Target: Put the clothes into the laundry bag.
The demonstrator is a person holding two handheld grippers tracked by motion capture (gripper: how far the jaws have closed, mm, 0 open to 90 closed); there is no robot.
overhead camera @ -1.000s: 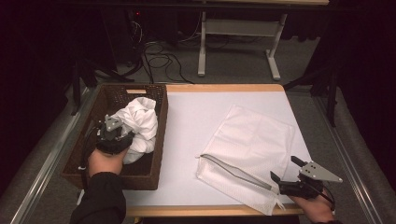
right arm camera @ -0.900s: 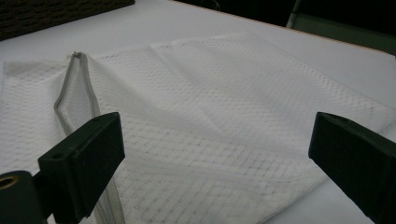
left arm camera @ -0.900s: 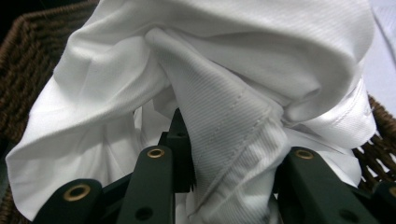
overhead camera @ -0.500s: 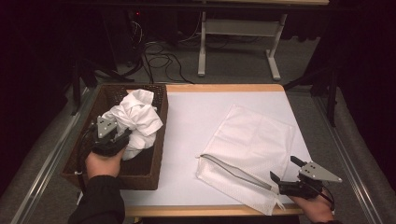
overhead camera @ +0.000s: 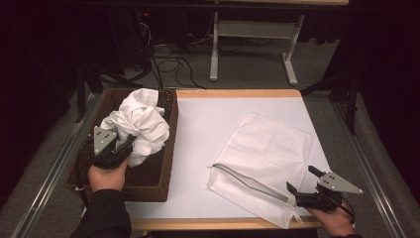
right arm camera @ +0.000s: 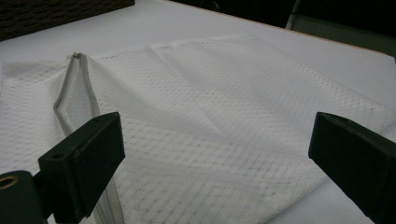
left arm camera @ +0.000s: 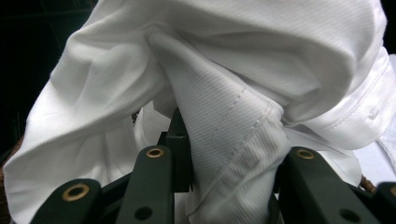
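A crumpled white garment (overhead camera: 141,124) hangs over a dark wicker basket (overhead camera: 148,183) at the table's left. My left gripper (overhead camera: 128,146) is shut on a thick fold of it, and in the left gripper view the ribbed cloth (left arm camera: 224,93) is bunched between the jaws of that gripper (left arm camera: 233,158). A white mesh bag (overhead camera: 267,148) lies flat on the right half of the table, its grey zip (overhead camera: 247,181) gaping at the near edge. My right gripper (overhead camera: 300,178) stands open at the bag's near right corner. The mesh (right arm camera: 210,116) spreads ahead of the right gripper (right arm camera: 219,158), with nothing between its jaws.
The table top (overhead camera: 208,124) is white with a wooden rim. Metal rails (overhead camera: 54,168) run along both sides. Behind the table lie floor cables (overhead camera: 163,54) and a white stand frame (overhead camera: 252,34).
The garment has risen higher out of the basket in my left gripper's hold. The right gripper and the mesh bag have kept still.
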